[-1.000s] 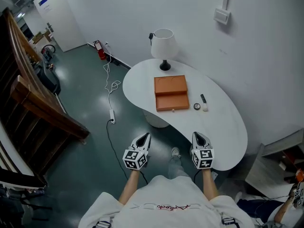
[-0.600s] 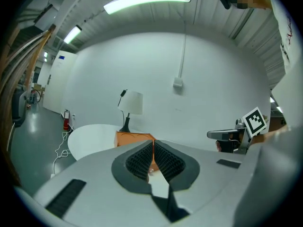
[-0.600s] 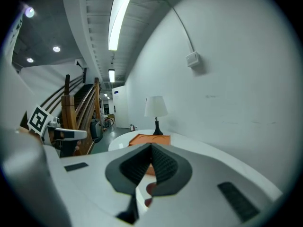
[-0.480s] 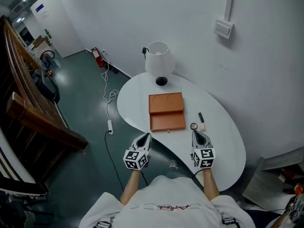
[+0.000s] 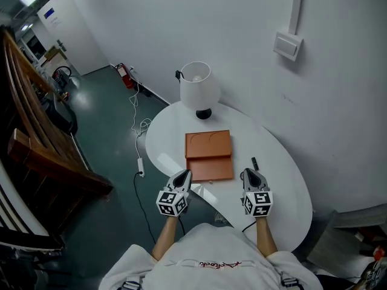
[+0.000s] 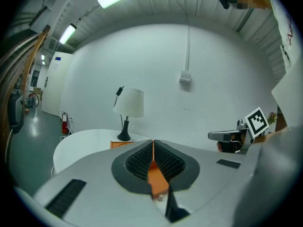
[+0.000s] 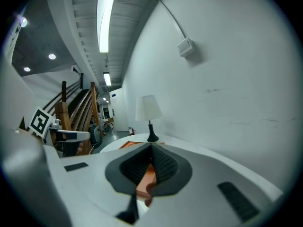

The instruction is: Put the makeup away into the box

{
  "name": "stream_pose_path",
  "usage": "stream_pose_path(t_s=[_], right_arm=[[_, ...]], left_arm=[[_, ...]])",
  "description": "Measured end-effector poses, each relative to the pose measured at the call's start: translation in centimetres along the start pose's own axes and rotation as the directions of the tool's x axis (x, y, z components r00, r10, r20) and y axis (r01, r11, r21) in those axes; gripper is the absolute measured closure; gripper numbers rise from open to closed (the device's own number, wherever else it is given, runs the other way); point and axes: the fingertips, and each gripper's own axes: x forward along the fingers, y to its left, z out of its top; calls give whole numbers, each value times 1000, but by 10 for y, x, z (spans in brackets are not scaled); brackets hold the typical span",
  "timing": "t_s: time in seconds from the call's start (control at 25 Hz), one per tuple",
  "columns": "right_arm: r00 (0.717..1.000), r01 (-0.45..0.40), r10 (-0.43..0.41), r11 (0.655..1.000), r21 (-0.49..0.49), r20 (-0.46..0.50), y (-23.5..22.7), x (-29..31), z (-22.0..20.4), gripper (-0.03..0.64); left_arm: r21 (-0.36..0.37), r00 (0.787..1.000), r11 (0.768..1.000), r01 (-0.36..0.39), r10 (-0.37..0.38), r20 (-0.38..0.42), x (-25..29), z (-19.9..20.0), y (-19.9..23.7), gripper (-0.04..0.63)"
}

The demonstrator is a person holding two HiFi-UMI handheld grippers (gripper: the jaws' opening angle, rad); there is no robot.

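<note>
Where the box sits: the orange box [image 5: 208, 156] lies mid-way along the white bench [image 5: 283, 189], just in front of the lamp [image 5: 195, 86]. Its near face, which carries a small knob, is turned toward the person, probably so that both hands can come at it head-on.
left gripper [image 6: 152, 143]: its jaws are clenched pad to pad with nothing between them. In the head view it hangs over the near edge of the bench, just short of the box's near left corner.
right gripper [image 7: 151, 148]: its jaws are likewise pressed together and empty. It is held beside the box's near right corner, level with the other gripper.
makeup: one small dark stick [image 5: 254, 162] lies flat on the bench just right of the box, apart from it. Whether more pieces lie under the right gripper cannot be told from the head view.
box relative to jaws: in each gripper view the box's orange shows through the gap under the closed tips. That puts the box ahead of both pairs of jaws and untouched by either.
stick relative to jaws: in the head view it lies just beyond the right gripper's tips and a little to their right. The right gripper view does not pick it out.
why held so: two empty, closed grippers carried side by side look like a reach toward the bench, not a grasp. The right jaws would have to part before they could take the stick.
</note>
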Motion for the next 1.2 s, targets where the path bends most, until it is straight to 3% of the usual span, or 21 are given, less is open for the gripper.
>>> stream_pose_path(t_s=[0.6, 1.2], right_arm=[[998, 21, -20, 1000, 10, -66, -15, 37, -16, 598], [981, 146, -143, 989, 17, -129, -12, 69, -26, 598]], left_arm=[[-38, 999, 999, 3, -5, -42, 33, -10, 22, 580], [-38, 990, 993, 113, -116, -75, 75, 1, 60, 580]])
